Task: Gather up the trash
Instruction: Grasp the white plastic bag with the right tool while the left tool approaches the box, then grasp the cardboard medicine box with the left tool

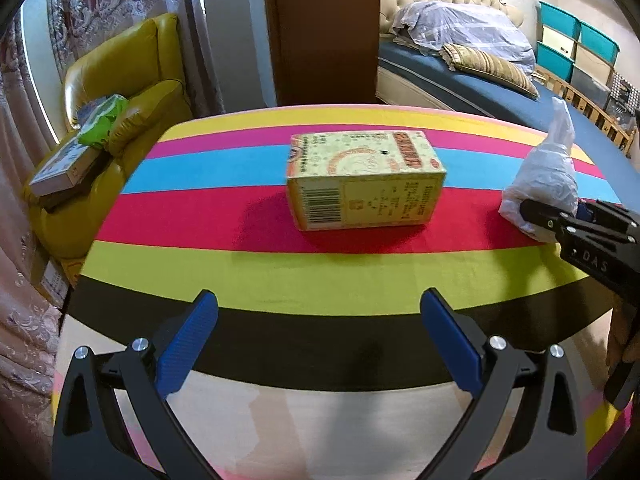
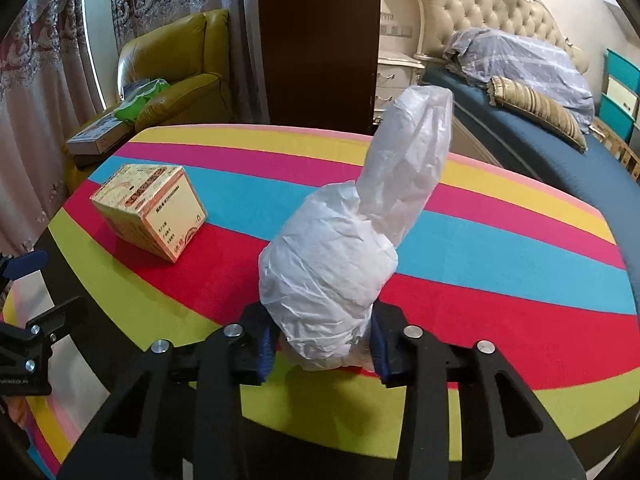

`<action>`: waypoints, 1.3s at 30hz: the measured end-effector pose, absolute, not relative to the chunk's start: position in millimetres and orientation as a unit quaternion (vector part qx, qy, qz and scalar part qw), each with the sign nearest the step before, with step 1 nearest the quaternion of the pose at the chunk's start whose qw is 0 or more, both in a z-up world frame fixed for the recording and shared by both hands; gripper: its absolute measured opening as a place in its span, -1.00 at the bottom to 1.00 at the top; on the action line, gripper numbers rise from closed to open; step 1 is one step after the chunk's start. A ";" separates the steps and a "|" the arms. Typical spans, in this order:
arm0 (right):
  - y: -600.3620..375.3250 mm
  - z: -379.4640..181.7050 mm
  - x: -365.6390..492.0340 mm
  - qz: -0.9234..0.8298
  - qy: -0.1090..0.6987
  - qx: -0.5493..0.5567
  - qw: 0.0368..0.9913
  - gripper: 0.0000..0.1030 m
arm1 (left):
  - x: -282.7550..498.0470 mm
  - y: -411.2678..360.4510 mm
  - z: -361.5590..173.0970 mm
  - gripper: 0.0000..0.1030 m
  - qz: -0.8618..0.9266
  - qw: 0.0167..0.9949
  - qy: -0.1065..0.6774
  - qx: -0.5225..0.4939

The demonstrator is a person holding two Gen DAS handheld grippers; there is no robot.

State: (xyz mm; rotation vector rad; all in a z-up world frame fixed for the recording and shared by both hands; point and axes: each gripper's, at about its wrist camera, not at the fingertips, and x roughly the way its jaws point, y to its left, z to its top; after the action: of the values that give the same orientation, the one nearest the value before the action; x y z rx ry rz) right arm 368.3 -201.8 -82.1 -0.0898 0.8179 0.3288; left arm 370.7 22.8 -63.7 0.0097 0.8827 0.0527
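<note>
left wrist view: the left gripper (image 1: 318,334) hovers with fingers spread wide and empty over the near edge of a striped table (image 1: 280,272); a cardboard box (image 1: 366,180) sits squarely ahead on the red band, well apart from the white plastic bag (image 1: 546,176) at far right, where the right gripper (image 1: 532,216) meets it.

right wrist view: the right gripper (image 2: 320,348) has its blue pads (image 2: 265,350) narrowed onto the bag's (image 2: 336,264) bunched base, its twisted top standing upright. the bag looks light, soft and slippery, best pinched low; the box (image 2: 150,210) seems stiff, likely light, graspable across its short sides.
</note>
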 end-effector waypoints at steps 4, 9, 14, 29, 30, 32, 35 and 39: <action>-215.1 -82.4 357.9 0.149 0.396 -0.022 0.906 -0.32 | 379.7 7.4 -66.5 0.90 0.011 0.903 0.430 0.008; -227.5 -84.2 349.1 0.147 0.399 0.000 0.905 -0.32 | 400.2 -8.1 -68.8 0.90 0.001 0.904 0.426 0.012; -231.0 -85.7 348.2 0.149 0.399 0.013 0.905 -0.32 | 426.4 -18.3 -69.1 0.90 0.005 0.902 0.432 0.010; -232.9 -87.2 348.2 0.152 0.405 0.022 0.901 -0.32 | 466.5 -3.5 -66.9 -0.21 0.009 0.904 0.423 -0.067; -234.4 -87.1 348.7 0.152 0.405 0.022 0.901 -0.32 | 467.6 -6.2 -71.1 -0.55 0.004 0.897 0.438 -0.065; -234.6 -87.3 349.4 0.151 0.407 0.023 0.900 -0.31 | 462.0 -11.7 -75.7 -0.57 -0.002 0.897 0.439 -0.055; -235.0 -86.7 349.6 0.150 0.408 0.023 0.900 -0.31 | 450.4 -15.7 -76.7 -0.57 -0.008 0.898 0.437 -0.057; -234.2 -87.0 350.0 0.147 0.408 0.019 0.901 -0.31 | 431.9 -9.8 -71.6 0.27 -0.022 0.898 0.430 -0.092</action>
State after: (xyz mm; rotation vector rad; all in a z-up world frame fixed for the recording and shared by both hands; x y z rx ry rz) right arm 350.0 -234.2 -87.0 0.0395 0.8440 0.3034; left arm 431.9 -9.8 -71.6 -0.1897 0.8908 -0.0447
